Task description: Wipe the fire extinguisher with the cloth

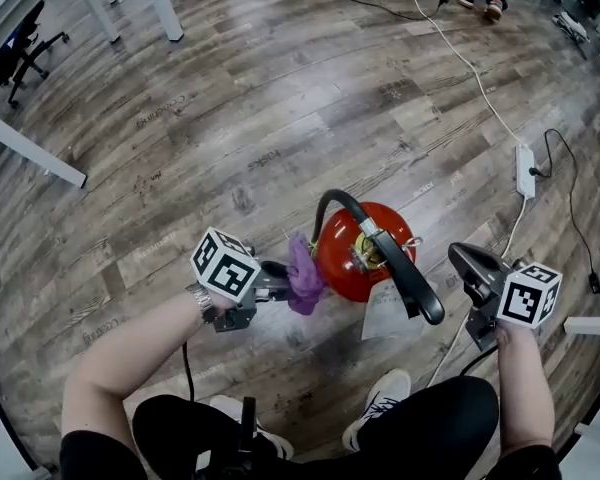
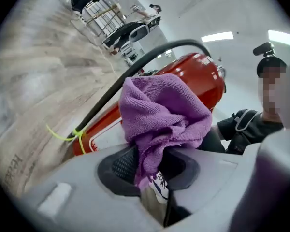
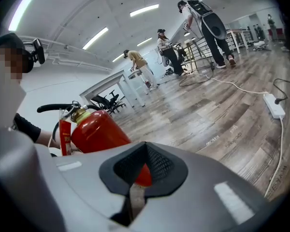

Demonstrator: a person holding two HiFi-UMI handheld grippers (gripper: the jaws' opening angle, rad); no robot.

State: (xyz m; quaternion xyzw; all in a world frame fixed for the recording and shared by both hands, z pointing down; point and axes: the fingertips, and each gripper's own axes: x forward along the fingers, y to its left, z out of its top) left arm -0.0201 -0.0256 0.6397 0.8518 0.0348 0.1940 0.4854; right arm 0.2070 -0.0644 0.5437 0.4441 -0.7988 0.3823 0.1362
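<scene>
The left gripper clamps a bunched purple cloth in its jaws beside the red fire extinguisher on the wood floor; the right gripper, jaws closed together, holds nothing

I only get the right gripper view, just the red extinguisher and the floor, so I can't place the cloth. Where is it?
Observer: The purple cloth is clamped between the fingers of the left gripper, bunched up ahead of them.
Operator: Is it on the extinguisher?
Observer: In the head view it meets the left side of the fire extinguisher, up near the top.
Operator: Anything close by to avoid?
Observer: The black hose runs down that side, with a yellow-green tie knotted round it lower down.
</scene>
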